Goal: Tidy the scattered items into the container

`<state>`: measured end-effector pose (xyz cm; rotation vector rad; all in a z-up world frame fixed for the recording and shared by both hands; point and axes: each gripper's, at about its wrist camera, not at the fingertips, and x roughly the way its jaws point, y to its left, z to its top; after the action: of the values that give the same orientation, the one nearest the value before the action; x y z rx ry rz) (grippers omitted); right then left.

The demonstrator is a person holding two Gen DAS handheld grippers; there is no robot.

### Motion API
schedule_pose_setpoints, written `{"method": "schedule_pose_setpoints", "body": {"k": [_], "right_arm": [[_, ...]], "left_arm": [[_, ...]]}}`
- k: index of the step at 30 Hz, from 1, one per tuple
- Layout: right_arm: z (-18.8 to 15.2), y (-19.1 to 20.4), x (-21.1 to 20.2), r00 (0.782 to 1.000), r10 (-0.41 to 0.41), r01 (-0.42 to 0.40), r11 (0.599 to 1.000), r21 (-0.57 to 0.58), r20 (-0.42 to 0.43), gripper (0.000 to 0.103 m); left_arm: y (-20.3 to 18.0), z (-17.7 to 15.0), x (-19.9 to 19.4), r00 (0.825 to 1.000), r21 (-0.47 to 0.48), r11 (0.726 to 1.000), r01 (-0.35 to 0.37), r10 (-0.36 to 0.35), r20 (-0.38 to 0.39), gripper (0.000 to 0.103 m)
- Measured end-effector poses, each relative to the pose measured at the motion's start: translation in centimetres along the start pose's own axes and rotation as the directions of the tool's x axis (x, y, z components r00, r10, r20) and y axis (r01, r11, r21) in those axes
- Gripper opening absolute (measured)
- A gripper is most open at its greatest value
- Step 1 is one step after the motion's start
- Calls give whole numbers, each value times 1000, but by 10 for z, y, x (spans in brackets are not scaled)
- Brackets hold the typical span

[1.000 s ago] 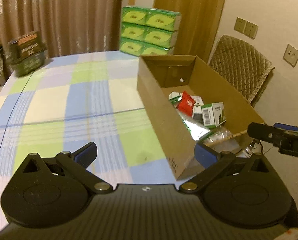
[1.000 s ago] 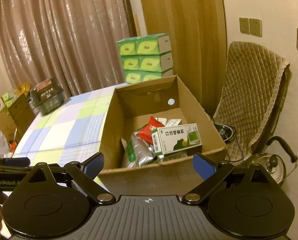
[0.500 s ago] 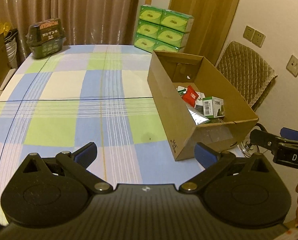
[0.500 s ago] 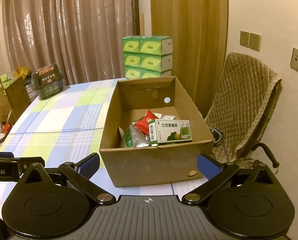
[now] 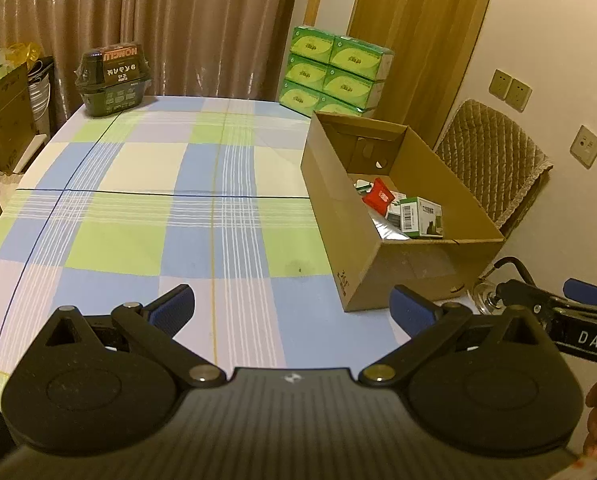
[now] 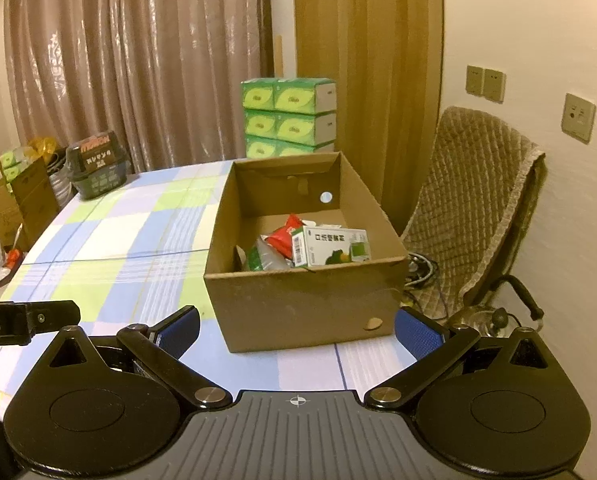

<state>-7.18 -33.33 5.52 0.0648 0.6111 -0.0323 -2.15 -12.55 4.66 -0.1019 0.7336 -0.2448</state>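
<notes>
An open cardboard box stands on the right side of the checked tablecloth. Inside lie a green-and-white carton, a red packet and a silver-green pouch. My left gripper is open and holds nothing, above the near part of the table, left of the box. My right gripper is open too, with nothing in it, just in front of the box's near wall. The right gripper's side shows at the right edge of the left wrist view.
Stacked green tissue packs stand behind the box. A dark basket sits at the table's far left corner. A quilted chair and a kettle are to the right; cartons stand at the left.
Both grippers have pulled back and up from the box, so more of the table and room shows. Both stay open with nothing held.
</notes>
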Motion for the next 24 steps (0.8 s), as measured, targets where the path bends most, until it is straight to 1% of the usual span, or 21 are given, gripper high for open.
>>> {"method": "schedule_pose_setpoints", "body": {"k": [7, 19, 24], "right_arm": [[-10, -2, -18, 1000, -7, 7, 1000, 16, 20, 101], [-14, 7, -41, 998, -8, 8, 1000, -3, 70, 101], [-12, 9, -46, 996, -3, 4, 1000, -12, 84, 101]], "left_arm": [[-8, -12, -16, 1000, 16, 1000, 0, -1, 17, 102], [-12, -27, -39, 999, 31, 1000, 5, -6, 48, 102], [-14, -27, -45, 998, 37, 999, 6, -8, 61, 102]]}}
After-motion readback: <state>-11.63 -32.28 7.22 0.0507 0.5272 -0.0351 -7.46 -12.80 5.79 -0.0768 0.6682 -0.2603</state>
